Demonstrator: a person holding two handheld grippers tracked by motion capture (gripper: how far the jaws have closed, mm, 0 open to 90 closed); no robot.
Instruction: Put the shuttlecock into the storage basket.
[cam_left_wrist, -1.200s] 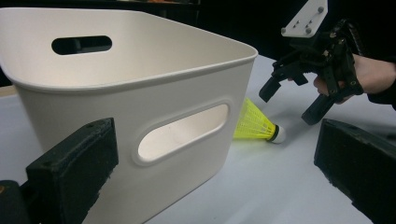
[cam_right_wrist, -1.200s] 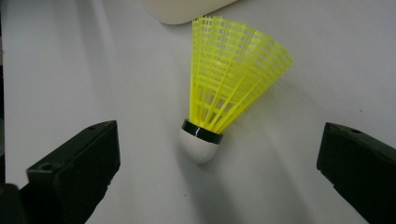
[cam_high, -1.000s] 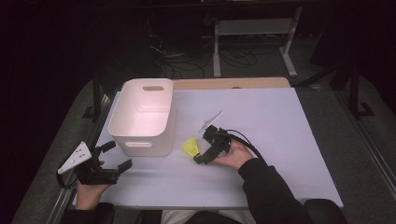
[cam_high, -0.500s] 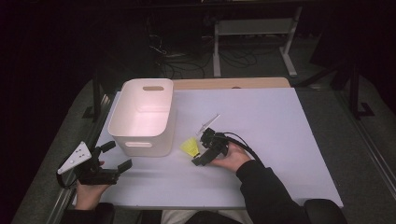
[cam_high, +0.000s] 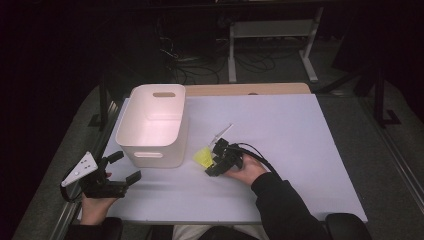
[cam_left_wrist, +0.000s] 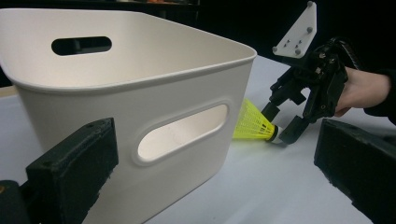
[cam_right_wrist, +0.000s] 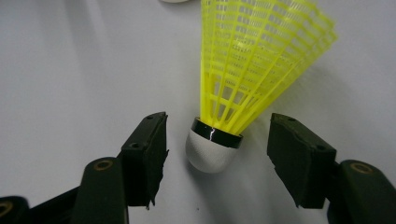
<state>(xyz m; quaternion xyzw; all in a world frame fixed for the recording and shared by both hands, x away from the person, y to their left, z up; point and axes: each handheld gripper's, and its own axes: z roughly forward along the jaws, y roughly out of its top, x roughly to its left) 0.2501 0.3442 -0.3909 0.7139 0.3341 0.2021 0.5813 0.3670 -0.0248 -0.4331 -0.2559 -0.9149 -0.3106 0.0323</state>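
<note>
One yellow shuttlecock (cam_right_wrist: 243, 88) lies on the white table (cam_high: 310, 150) just beside the near right corner of the white bin (cam_high: 155, 125), its cork tip pointing away from the bin. The right gripper (cam_right_wrist: 215, 158) sits at that tip with a jaw on either side; its jaws have just been closing, yet gaps remain and the pads do not press the cork. The left gripper (cam_high: 122, 167) rests open near the bin's front left corner, holding nothing.

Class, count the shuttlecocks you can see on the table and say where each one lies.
1. The yellow shuttlecock lies on the white table beside the white bin, its cork between the jaws of the right tongs, which have just been closing, not yet touching it.
</note>
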